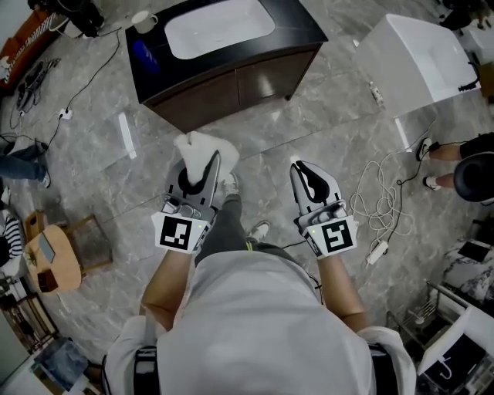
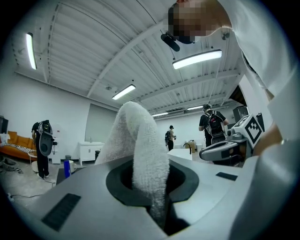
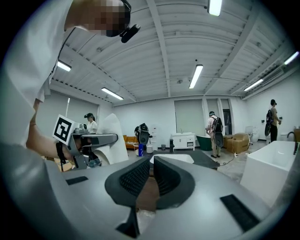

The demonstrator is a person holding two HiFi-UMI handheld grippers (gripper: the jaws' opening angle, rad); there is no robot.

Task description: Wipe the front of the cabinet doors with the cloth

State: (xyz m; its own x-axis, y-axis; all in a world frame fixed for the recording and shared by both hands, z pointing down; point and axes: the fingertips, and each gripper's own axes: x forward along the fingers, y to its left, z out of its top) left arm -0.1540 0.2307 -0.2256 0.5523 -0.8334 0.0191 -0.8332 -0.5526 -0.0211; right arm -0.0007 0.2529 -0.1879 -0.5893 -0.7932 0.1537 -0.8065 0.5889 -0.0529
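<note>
Head view: left hand-held gripper [image 1: 207, 163] clamped on cloth [image 1: 196, 146], mid-frame. Cabinet doors [image 1: 231, 86] upper centre, well apart. Right hand-held gripper [image 1: 306, 171] jaws together, empty. Risk: loosely bunched cloth may slip from jaws under wiping pressure.

There are two grippers, the left gripper [image 1: 208, 166] and the right gripper [image 1: 303, 170], and one cloth [image 1: 194, 145]. At top centre stands one cabinet [image 1: 150, 54] with two doors, left door [image 1: 202, 96] and right door [image 1: 266, 77], one basin [image 1: 220, 27] and one cup [image 1: 143, 21]. One tub [image 1: 417, 58] sits upper right and one round table [image 1: 60, 258] sits far left.
</note>
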